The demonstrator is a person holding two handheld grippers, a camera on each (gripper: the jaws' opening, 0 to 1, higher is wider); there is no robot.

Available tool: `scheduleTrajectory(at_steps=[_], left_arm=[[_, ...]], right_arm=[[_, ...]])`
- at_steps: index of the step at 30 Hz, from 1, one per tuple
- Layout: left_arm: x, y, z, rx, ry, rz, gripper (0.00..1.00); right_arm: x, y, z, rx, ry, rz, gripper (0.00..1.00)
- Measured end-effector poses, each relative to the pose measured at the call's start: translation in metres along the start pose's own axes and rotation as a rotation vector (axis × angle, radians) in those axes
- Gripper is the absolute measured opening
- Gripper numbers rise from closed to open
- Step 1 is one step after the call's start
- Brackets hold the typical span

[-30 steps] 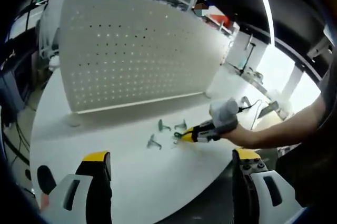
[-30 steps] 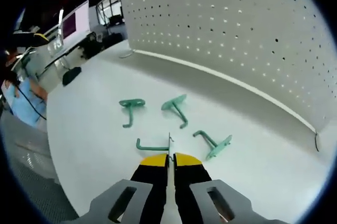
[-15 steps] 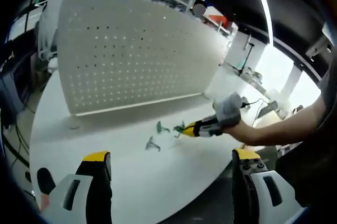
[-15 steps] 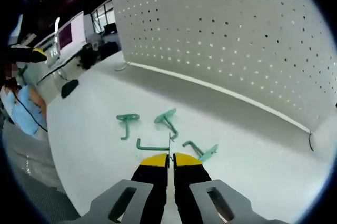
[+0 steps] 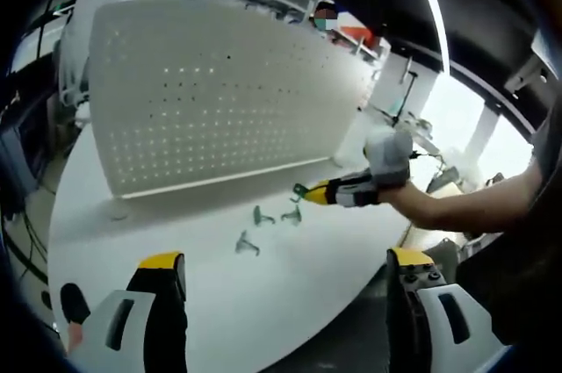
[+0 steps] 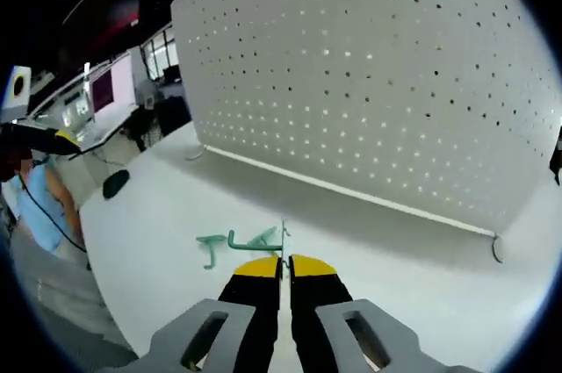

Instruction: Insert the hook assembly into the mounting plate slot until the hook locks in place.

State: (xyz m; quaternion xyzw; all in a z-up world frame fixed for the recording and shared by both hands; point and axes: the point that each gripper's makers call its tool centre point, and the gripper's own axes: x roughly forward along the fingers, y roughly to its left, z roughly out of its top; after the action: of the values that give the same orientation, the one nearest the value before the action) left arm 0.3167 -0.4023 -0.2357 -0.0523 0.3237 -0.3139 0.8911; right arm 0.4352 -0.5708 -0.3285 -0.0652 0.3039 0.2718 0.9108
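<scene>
In the left gripper view, the left gripper (image 5: 285, 303) is standing low in the foreground with its two yellow-tipped jaws spread wide apart, holding nothing, above the near part of a white table (image 5: 132, 241). A white perforated mounting plate (image 5: 219, 101) is standing upright across the back of the table. Three green hooks (image 5: 263, 228) are lying loose on the table in front of the plate, near one another. Just to their right, the right gripper (image 5: 307, 191) is reaching in from the right side, raised above the table and held by a person's hand (image 5: 386, 158) in a pale glove. Its yellow tips are pinching a green hook (image 5: 299, 190), which is hanging in the air between the loose hooks and the plate.

In the right gripper view, two loose green hooks (image 6: 224, 244) are lying on the table to the left of the jaws. The right gripper (image 6: 284, 266) is rising from the bottom with its jaws pressed together on the thin edge of the held hook (image 6: 284, 234), which is pointing toward the mounting plate (image 6: 378, 83) ahead without touching it.
</scene>
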Motion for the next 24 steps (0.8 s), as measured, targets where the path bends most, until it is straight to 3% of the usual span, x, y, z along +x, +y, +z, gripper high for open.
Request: scheduleTrajectory(at_steps=[6,12,15,21,24], left_arm=[[-0.003,-0.005,0.002,0.001,-0.012,-0.003,0.96],[-0.004,-0.009,0.002,0.003,-0.022,-0.006,0.95],[-0.003,-0.011,0.002,-0.005,-0.023,-0.012,0.95],[-0.002,-0.017,0.003,0.002,-0.026,-0.027,0.93],[-0.001,-0.020,0.004,0.003,-0.026,-0.035,0.92]], right_arm=[[-0.021,-0.003,0.018,0.011,-0.052,-0.009,0.01],[-0.037,-0.003,0.021,0.051,-0.084,-0.016,0.01],[-0.047,0.001,0.025,0.104,-0.109,0.006,0.01],[-0.066,0.009,0.028,0.128,-0.118,0.028,0.01],[-0.078,0.018,0.036,0.199,-0.159,0.076,0.01]])
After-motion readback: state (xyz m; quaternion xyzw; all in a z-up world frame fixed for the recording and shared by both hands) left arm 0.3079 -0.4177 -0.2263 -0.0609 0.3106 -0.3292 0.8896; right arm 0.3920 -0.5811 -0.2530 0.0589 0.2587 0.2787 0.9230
